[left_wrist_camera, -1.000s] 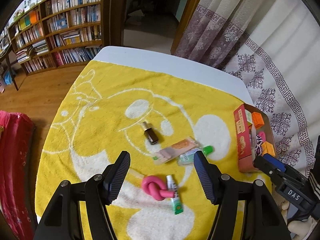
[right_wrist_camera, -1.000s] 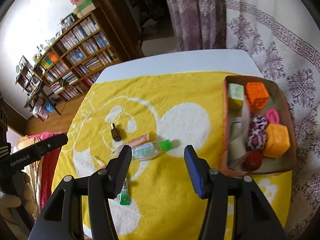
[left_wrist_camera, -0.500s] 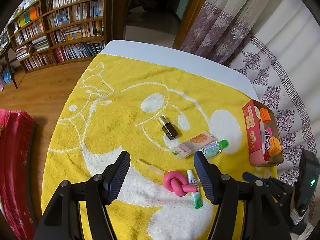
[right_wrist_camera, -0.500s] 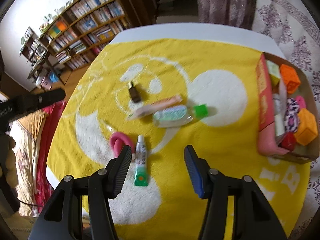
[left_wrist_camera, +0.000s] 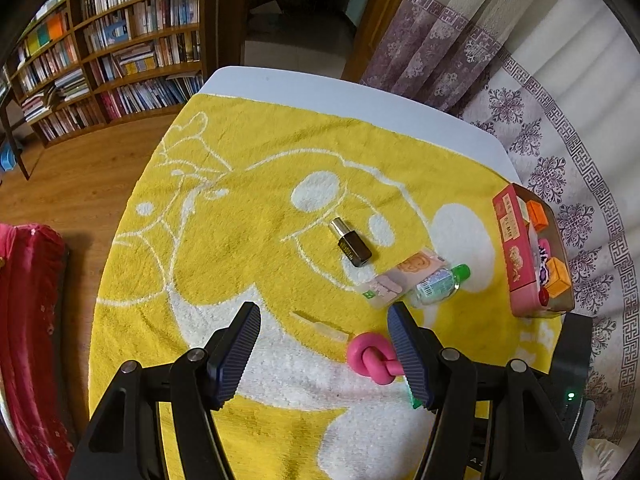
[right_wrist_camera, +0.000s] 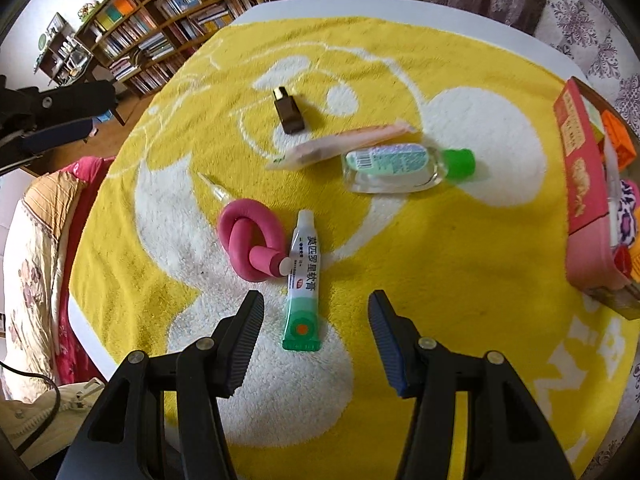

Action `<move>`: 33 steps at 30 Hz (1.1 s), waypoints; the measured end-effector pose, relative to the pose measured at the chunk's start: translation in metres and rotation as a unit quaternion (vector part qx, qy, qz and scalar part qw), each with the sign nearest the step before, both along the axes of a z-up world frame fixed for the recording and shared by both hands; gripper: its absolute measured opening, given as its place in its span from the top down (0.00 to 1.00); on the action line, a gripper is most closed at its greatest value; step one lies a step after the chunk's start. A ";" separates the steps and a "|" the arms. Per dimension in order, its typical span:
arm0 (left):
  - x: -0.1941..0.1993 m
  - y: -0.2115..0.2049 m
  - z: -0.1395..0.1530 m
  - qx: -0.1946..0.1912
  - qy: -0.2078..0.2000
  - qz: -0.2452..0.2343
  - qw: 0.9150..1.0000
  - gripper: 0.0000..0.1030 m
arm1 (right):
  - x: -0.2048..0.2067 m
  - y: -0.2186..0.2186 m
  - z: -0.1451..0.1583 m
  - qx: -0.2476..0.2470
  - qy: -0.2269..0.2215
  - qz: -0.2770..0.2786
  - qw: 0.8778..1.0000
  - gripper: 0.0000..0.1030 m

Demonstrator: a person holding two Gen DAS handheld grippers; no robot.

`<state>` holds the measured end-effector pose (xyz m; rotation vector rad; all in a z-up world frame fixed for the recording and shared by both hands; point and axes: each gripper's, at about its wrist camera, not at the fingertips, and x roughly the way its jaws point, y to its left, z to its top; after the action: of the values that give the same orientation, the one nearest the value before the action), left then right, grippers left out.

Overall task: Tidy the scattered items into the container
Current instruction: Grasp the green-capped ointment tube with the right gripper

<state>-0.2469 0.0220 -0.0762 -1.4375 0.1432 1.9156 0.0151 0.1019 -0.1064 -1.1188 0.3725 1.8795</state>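
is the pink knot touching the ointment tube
Touching. The right wrist view shows the pink knot's free end pressed against the ointment tube near its white cap, with no towel visible between them.

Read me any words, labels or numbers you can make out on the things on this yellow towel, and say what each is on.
"莫匹罗星软膏": down the white and green ointment tube.
Clear bottle with green cap: barcode and fine print, too small to read.
Pink box: gold print, blurred.
Brown bottle: label unreadable.
Yellow towel: large white letters, cut off.
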 end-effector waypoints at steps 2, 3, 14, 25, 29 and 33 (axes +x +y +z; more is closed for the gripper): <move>-0.002 0.000 -0.001 -0.001 -0.001 -0.001 1.000 0.34 | -0.003 0.001 -0.004 0.001 -0.002 0.003 1.000 0.43; -0.003 0.000 -0.002 -0.002 -0.001 -0.001 1.000 0.34 | -0.005 0.002 -0.007 0.000 -0.005 0.004 1.000 0.43; -0.008 0.000 -0.009 -0.011 -0.006 -0.011 1.000 0.34 | -0.020 0.014 -0.031 0.022 -0.042 0.010 0.999 0.51; -0.003 0.012 -0.018 -0.019 -0.018 -0.023 0.999 0.34 | -0.007 0.018 -0.024 0.040 -0.028 0.009 0.999 0.77; 0.007 0.021 -0.025 -0.027 -0.027 -0.036 0.999 0.34 | -0.002 0.018 -0.020 0.046 -0.024 0.007 0.999 0.77; 0.015 0.030 -0.037 -0.039 -0.042 -0.043 0.997 0.34 | 0.015 0.019 -0.011 0.057 -0.006 -0.006 0.998 0.78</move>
<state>-0.2315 0.0521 -0.1136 -1.5363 0.2386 1.7954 0.0300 0.1214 -0.1174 -1.0479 0.2608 1.8594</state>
